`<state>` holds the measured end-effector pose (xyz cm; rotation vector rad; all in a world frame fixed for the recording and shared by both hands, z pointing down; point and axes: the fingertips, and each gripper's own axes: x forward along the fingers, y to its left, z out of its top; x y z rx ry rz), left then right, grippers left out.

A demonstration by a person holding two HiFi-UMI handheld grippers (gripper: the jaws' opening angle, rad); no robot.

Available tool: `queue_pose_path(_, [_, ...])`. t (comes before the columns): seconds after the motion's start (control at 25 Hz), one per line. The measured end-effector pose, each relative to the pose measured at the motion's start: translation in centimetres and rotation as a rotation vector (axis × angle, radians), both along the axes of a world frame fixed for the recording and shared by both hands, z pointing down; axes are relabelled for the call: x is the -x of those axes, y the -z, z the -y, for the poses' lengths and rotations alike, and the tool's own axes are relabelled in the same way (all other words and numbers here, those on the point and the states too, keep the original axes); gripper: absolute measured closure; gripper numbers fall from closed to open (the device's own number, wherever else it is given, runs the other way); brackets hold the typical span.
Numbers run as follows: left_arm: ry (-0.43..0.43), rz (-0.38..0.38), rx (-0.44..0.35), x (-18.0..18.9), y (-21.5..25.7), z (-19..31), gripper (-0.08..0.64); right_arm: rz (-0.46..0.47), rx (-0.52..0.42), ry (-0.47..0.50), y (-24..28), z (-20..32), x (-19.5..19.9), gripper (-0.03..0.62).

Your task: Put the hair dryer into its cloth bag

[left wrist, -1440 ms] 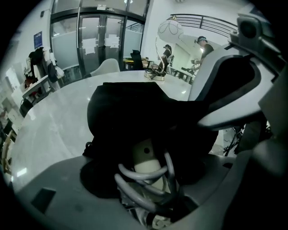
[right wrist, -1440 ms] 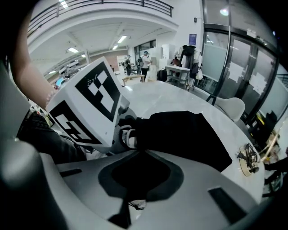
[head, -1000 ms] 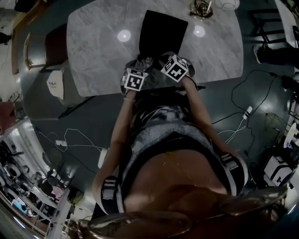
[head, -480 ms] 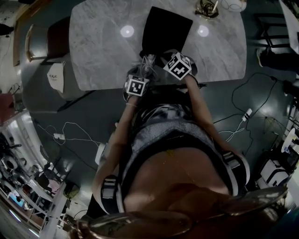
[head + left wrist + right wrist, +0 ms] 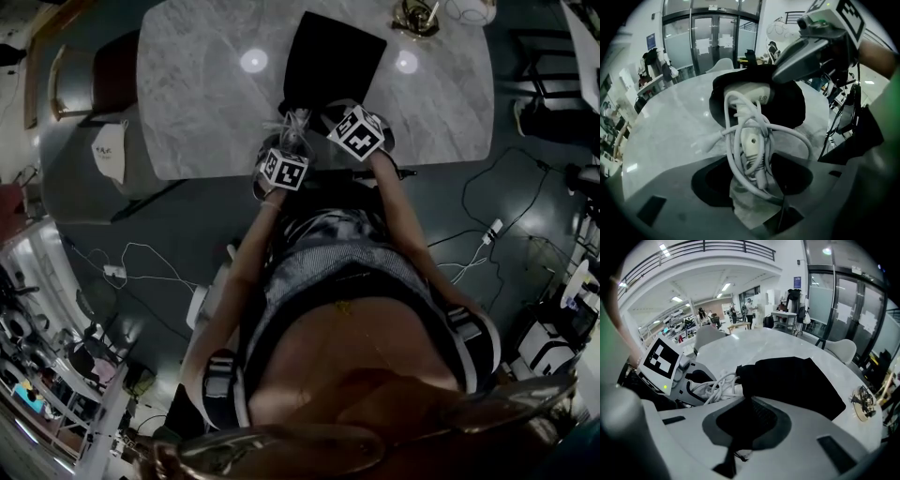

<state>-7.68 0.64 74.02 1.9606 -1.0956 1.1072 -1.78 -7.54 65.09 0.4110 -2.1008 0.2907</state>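
Observation:
The black cloth bag (image 5: pixel 333 56) lies flat on the marble table (image 5: pixel 187 94), its mouth toward the near edge. The white hair dryer (image 5: pixel 747 93) sticks partway into that mouth, and its handle and bundled cord (image 5: pixel 750 150) trail out. My left gripper (image 5: pixel 752 180) has just been closing; its pads now press on the cord bundle and handle between them. In the head view it (image 5: pixel 292 129) sits at the bag's mouth. My right gripper (image 5: pixel 745 427) is shut on the bag's black edge (image 5: pixel 740 380), just right of the left one (image 5: pixel 679 380).
A round brass-coloured object (image 5: pixel 412 14) stands at the table's far edge. Left of the table is a chair (image 5: pixel 112 75) with a white item (image 5: pixel 108 155) on it. Cables and a power strip (image 5: pixel 492 230) lie on the floor to the right.
My left gripper has moved down and slightly right toward the bag's mouth, and the white cord bundle now shows at its tips. The right gripper has stayed put.

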Motion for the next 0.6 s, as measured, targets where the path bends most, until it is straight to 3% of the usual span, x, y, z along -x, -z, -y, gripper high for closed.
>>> queue_pose_path(0.2, [-0.012,-0.013,0.022,-0.4,0.4,-0.2,0.391,0.033,0.011,-0.026,0.0,0.2,0.1,0.518])
queue_pose_path(0.44, [0.035,-0.145,0.049,-2.5,3.0,0.0,0.408,0.075,0.027,-0.067,1.3,0.5,0.4,0.518])
queue_pose_path(0.6, [0.053,-0.176,0.054,-2.9,3.9,1.1,0.408,0.107,0.032,-0.082,1.7,0.7,0.6,0.518])
